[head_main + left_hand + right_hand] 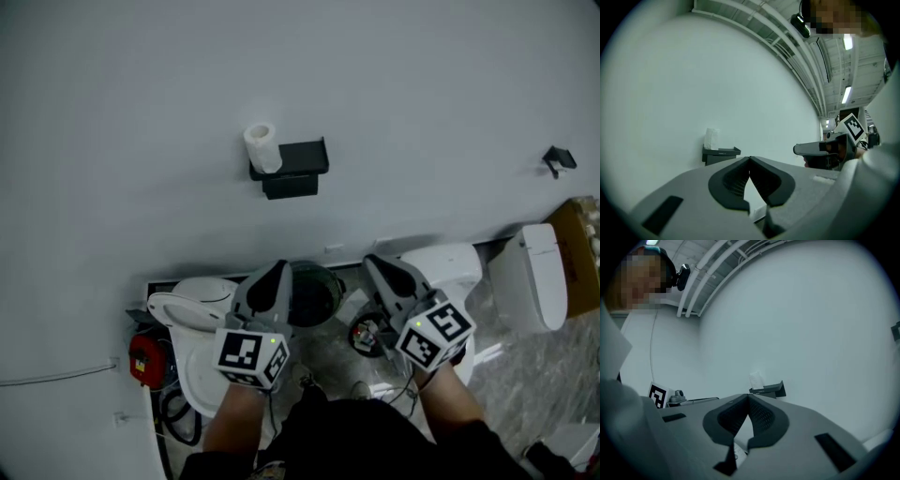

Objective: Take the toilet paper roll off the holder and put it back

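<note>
1. Lower left of the head view: a red object (142, 359) on the floor, just beside a white toilet (192, 309) with its lid tilted.
2. Left hand-held gripper (280, 266), lower centre-left: jaws together, tips meeting, nothing between them. It points up the frame toward the wall (141, 112). Its marker cube (251, 356) sits nearer the person's forearm.
3. Toilet paper roll (262, 147), upper centre, a little left of middle: white, at the left end of the black holder (295, 169), which is fixed to the wall. In both gripper views the roll stands upright on the holder's top. It is well apart from both grippers, and neither touches it.
4. Dark round bin (314, 291), lower centre, showing between the two grippers.
5. Right hand-held gripper (371, 261), lower centre-right: jaws shut against each other and empty. It points the same way as the left one and lies beside it without touching.
6. Right side: two more white toilets (530, 274) against the wall.
7. Small dark hook (559, 159) on the wall, upper right.
8. Brown cardboard box (583, 253) at the right edge.
</note>
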